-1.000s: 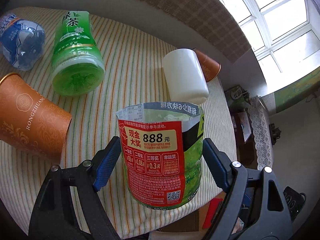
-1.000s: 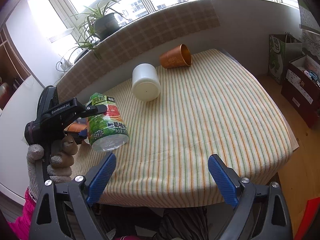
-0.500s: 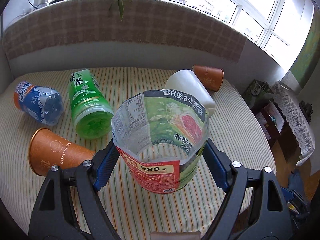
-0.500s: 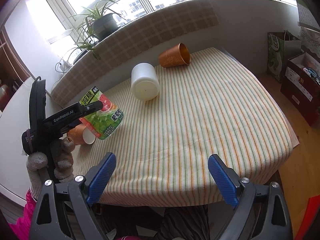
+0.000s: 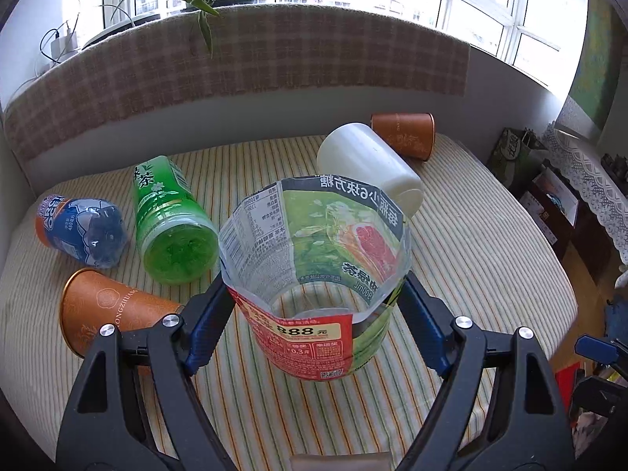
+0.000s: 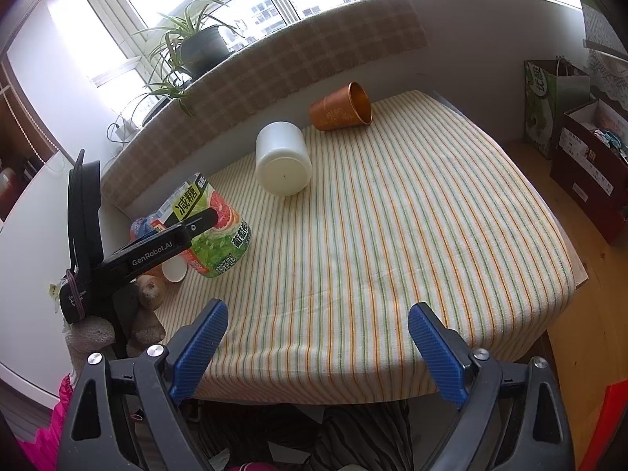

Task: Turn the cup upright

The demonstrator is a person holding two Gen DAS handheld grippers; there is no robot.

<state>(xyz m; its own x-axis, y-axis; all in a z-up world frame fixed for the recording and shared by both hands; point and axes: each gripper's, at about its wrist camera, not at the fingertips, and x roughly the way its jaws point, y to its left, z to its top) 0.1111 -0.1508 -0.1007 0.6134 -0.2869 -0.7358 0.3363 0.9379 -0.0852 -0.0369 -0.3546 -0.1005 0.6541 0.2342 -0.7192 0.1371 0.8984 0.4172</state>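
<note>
My left gripper [image 5: 314, 306] is shut on a cut-off tea-bottle cup [image 5: 314, 267] with a green and red label. The cup is nearly upright, open end up, its base at or just above the striped cloth. It also shows in the right wrist view [image 6: 214, 231], held by the left gripper [image 6: 196, 221] at the table's left side. My right gripper [image 6: 318, 337] is open and empty at the table's near edge.
On the striped table [image 5: 471, 243] lie a white cup [image 5: 369, 168], an orange cup at the back [image 5: 404, 133], a green bottle cup [image 5: 168, 219], a blue bottle cup [image 5: 78, 231] and an orange cup [image 5: 106, 310] at the left. Boxes and bags [image 6: 581, 145] stand right of the table.
My left gripper has turned the tea-bottle cup from tipped to nearly upright and lowered it toward the cloth. My right gripper has not moved.
</note>
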